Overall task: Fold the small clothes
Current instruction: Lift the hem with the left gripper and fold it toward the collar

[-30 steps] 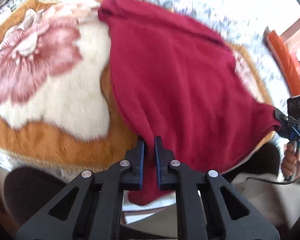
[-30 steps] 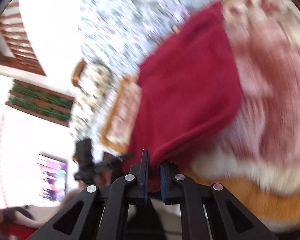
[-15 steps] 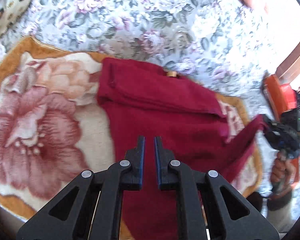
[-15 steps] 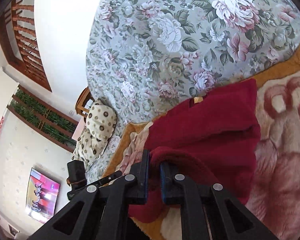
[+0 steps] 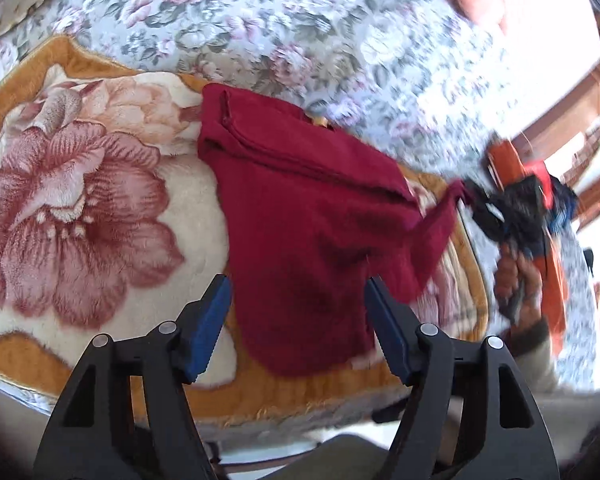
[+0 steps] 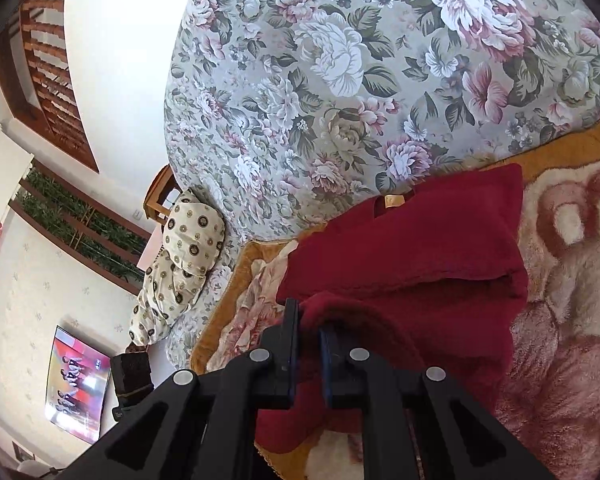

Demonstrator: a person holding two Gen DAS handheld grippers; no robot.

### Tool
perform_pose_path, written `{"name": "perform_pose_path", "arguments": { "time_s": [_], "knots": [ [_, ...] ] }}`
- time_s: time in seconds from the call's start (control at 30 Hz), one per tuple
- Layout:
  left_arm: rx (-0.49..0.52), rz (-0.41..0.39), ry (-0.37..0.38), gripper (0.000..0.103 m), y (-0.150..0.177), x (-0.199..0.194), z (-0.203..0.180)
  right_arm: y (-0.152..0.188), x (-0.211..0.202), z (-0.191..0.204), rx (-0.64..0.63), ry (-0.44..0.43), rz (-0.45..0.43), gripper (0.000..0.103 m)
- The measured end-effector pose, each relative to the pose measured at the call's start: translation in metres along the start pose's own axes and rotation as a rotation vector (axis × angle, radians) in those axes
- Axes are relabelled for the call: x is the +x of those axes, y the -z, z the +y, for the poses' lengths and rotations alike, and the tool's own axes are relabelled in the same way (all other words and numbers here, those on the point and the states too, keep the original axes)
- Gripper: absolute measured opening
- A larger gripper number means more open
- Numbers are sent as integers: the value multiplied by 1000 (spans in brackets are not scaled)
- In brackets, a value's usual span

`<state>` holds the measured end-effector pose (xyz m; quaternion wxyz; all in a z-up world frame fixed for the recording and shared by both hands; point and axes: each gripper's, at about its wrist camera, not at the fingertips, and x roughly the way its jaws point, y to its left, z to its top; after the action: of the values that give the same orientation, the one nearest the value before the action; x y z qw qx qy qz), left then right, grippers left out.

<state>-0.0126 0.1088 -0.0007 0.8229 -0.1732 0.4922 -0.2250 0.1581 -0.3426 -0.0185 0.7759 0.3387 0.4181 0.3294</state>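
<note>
Left gripper jaws are opening, off the red garment. Right gripper grips its 3 o'clock corner; we'd lay that inward, flat.

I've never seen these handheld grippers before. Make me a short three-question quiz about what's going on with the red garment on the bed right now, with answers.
1. True or false: the left gripper has its pads clamped on the red garment.
2. Which gripper pinches a corner of the garment? A. left B. right C. neither
3. Fill in: the garment lies on a plush ______ blanket with an orange border.

Key
1. False: its jaws are opening and stand clear on either side of the cloth.
2. B: the right gripper is shut on a bunched corner, seen also at the right of the left wrist view.
3. Flower-patterned (floral).
</note>
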Motion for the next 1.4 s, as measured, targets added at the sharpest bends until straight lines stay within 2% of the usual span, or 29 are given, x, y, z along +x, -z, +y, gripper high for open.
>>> {"name": "perform_pose_path", "arguments": {
  "time_s": [0.07, 0.13, 0.33, 0.4, 0.47, 0.5, 0.53, 0.57, 0.7, 0.83, 0.93, 1.0, 1.1, 1.2, 1.3, 1.4],
  "knots": [
    [34, 21, 28, 71, 11, -3, -1, 0, -1, -1, 1, 3, -3, 8],
    [57, 35, 43, 79, 20, -2, -3, 0, -2, -1, 3, 3, -4, 8],
    [121, 54, 49, 79, 32, 26, -17, 0, -2, -4, 9, 11, -3, 8],
    [150, 48, 28, 79, 30, 37, -23, 0, -3, -5, 10, 16, -2, 8],
    [172, 37, -13, 61, 22, 52, -29, 0, -3, -5, 6, 23, -4, 8],
    [187, 36, -30, 35, 16, 58, -31, 0, -2, -5, 6, 30, -7, 8],
    [199, 38, -46, 14, 9, 65, -33, -1, -1, -7, 8, 39, -12, 8],
    [203, 37, -61, 12, 2, 69, -33, -4, 0, -8, 14, 45, -19, 8],
    [191, -52, -126, 10, -56, 75, -31, -21, 5, -11, 20, 79, -61, 8],
    [173, -140, -172, 10, -127, 80, -26, -49, 19, -8, -47, 193, -114, 8],
    [172, -167, -236, 10, -174, 100, -18, -72, 34, -16, -49, 223, -143, 8],
    [165, -178, -293, 10, -201, 119, -10, -85, 49, -24, -55, 281, -149, 8],
    [120, -201, -345, 10, -229, 148, 7, -99, 74, -43, -57, 375, -155, 8],
    [59, -177, -357, 10, -241, 174, 26, -109, 99, -77, 21, 461, -154, 8],
    [55, -150, -398, 10, -245, 192, 37, -114, 122, -110, 104, 500, -71, 9],
    [20, -132, -368, 11, -244, 185, 43, -117, 113, -104, 82, 488, -80, 9]
  ]
}}
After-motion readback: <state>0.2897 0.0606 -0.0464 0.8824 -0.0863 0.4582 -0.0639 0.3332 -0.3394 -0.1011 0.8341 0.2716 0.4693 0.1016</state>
